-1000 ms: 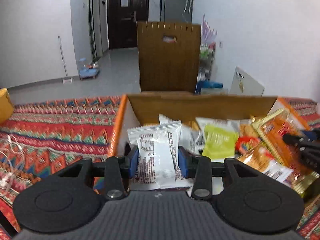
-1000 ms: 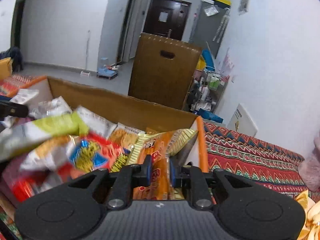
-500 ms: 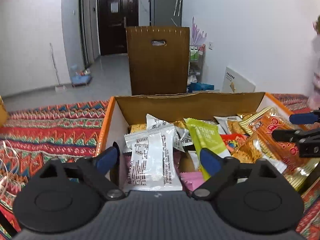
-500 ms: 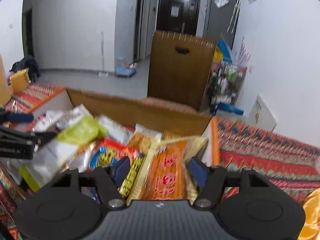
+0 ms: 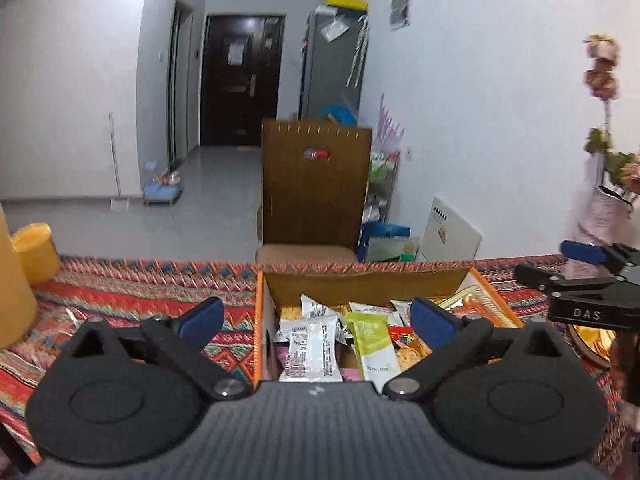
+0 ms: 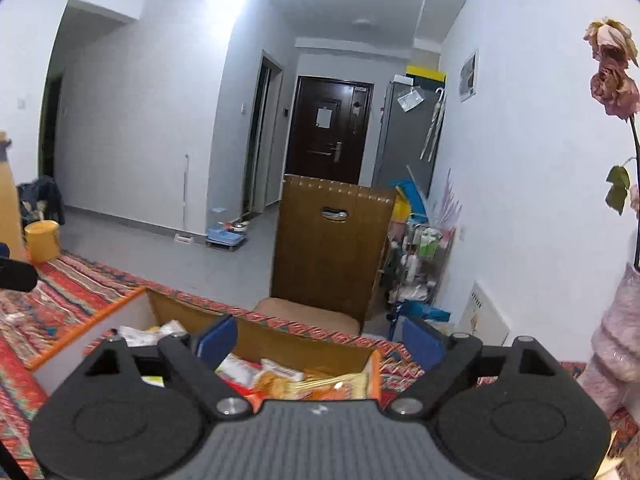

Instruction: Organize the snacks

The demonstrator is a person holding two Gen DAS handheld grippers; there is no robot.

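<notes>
A cardboard box (image 5: 262,320) with an orange rim sits on the patterned cloth and holds several snack packets. Among them are a white packet (image 5: 314,350) and a green packet (image 5: 372,344). My left gripper (image 5: 316,316) hovers above and short of the box; its jaws are opening wide with nothing between them. My right gripper (image 6: 320,340) also hangs above the box (image 6: 260,340), jaws opening and nothing between them, with the orange packet (image 6: 332,386) lying below it. The right gripper (image 5: 556,262) shows at the right edge of the left wrist view.
A brown chair (image 5: 316,192) stands just behind the table. A yellow cup (image 5: 34,252) sits at the far left on the cloth (image 5: 140,292). A pink vase (image 6: 612,360) with dried flowers and a gold plate (image 5: 592,340) stand at the right.
Both grippers opened and let go: the white packet and the orange packet now lie in the box. Both hands rose and drew back from the box.
</notes>
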